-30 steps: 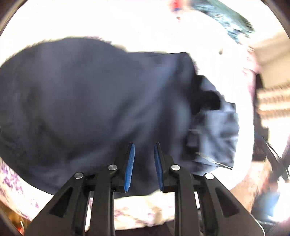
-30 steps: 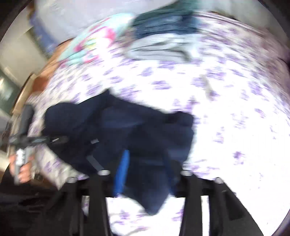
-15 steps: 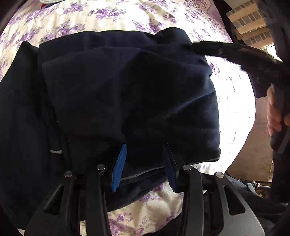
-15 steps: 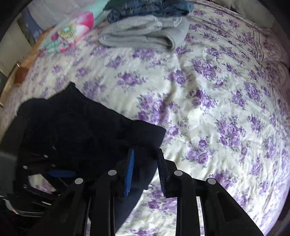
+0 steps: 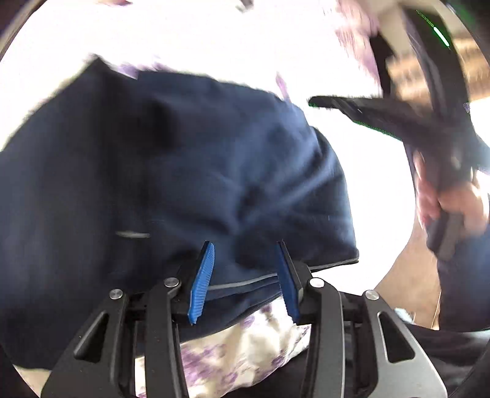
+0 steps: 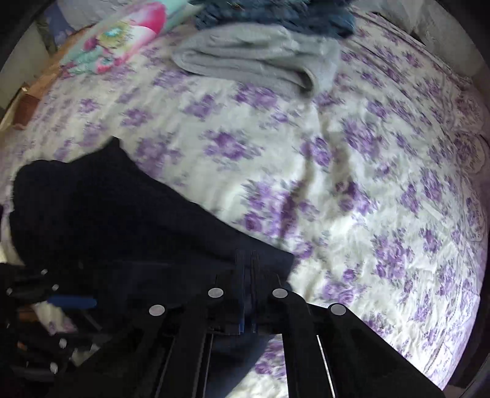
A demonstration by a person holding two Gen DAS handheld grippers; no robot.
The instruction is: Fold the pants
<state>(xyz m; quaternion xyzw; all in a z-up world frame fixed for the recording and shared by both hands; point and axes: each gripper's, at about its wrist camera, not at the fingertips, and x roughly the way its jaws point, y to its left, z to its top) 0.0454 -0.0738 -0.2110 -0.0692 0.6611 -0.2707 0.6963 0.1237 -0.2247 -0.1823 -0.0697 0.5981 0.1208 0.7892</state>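
Observation:
The dark navy pants point(image 5: 171, 171) lie folded on the floral bedspread point(image 6: 352, 189). In the left wrist view my left gripper point(image 5: 245, 254) is open, its blue pads point(image 5: 203, 272) straddling the pants' near edge with a grey seam. In the right wrist view the pants point(image 6: 101, 214) fill the lower left, and my right gripper point(image 6: 247, 294) is shut on a fold of the navy cloth at their right corner. The right gripper also shows in the left wrist view point(image 5: 382, 113), held by a hand.
A folded grey garment point(image 6: 257, 58) and a blue denim one point(image 6: 275, 15) lie at the far side of the bed. A colourful pillow point(image 6: 122, 39) sits at the far left. The bed's edge runs along the near side below my left gripper.
My right gripper has closed on the pants' corner, which it only straddled half a second ago. The left gripper stays open at the near edge; both views shifted and blurred.

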